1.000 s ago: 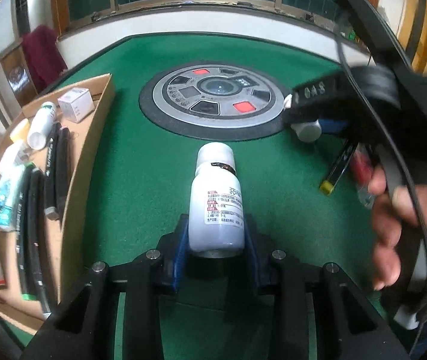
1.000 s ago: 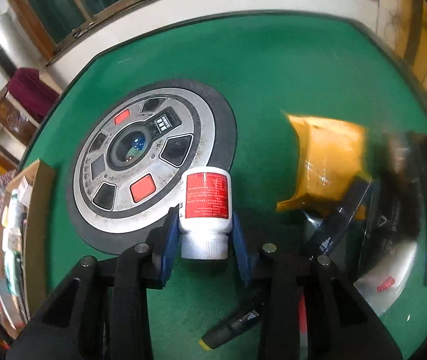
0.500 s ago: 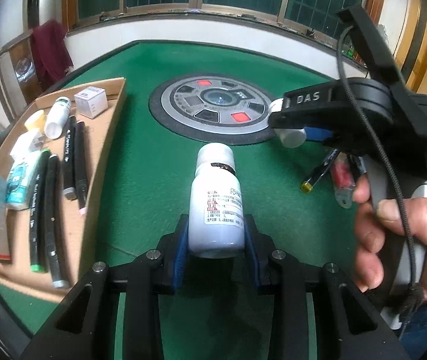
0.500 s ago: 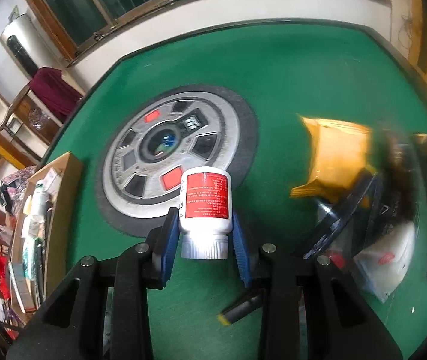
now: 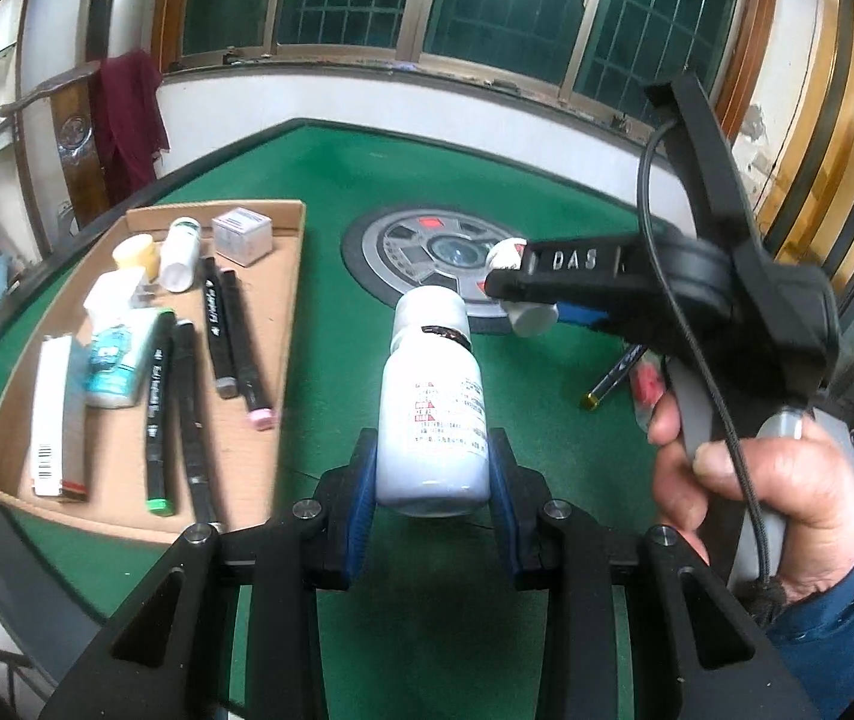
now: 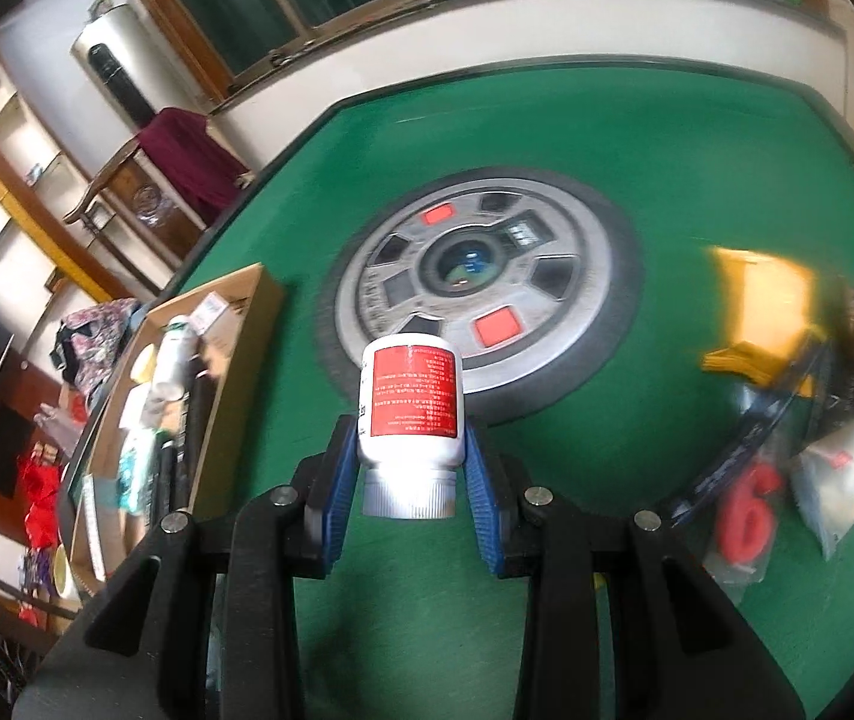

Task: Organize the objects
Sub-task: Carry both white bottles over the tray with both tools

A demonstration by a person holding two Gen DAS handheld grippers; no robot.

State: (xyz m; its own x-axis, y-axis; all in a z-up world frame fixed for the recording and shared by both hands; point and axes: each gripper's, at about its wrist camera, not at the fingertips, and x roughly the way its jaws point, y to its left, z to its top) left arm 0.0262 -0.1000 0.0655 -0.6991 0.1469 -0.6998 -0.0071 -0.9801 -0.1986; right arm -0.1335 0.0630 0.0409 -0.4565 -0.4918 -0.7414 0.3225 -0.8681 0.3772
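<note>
carrying two bottles toward the cardboard tray; step judged: transport, both items lifted, neither yet placed.

- left gripper (image 5: 433, 480): jaws closed on the base of a white medicine bottle (image 5: 432, 420), cap pointing away from the camera, label up. bottle held above the green felt table (image 5: 331, 276), just beside the tray's right wall.
- right gripper (image 6: 408, 483): jaws closed on a red-label white bottle (image 6: 409, 402), gripped at the shoulder just above the ribbed cap, cap toward the camera. held over the felt at the near edge of the round centre console (image 6: 547, 312). in the left view it hangs beside the other bottle's cap.
- cardboard tray (image 5: 292, 312): at the table's left edge. holds black markers (image 5: 223, 324), two small white bottles, a small white box, a teal-labelled tube and a flat white carton. bare cardboard shows along its right wall, beside the markers.
- unsorted pile: right side of the table; yellow packet (image 6: 763, 300), red item in a clear bag (image 6: 748, 513), a dark pen with a yellow end (image 5: 613, 375). blurred, further detail not readable.

next move, judged: swing the left bottle over the tray's right wall, lower it onto the bare cardboard clear of the markers, lay it flat, then open the jaws. right bottle follows; the two grippers sit close, so one should go at a time.
</note>
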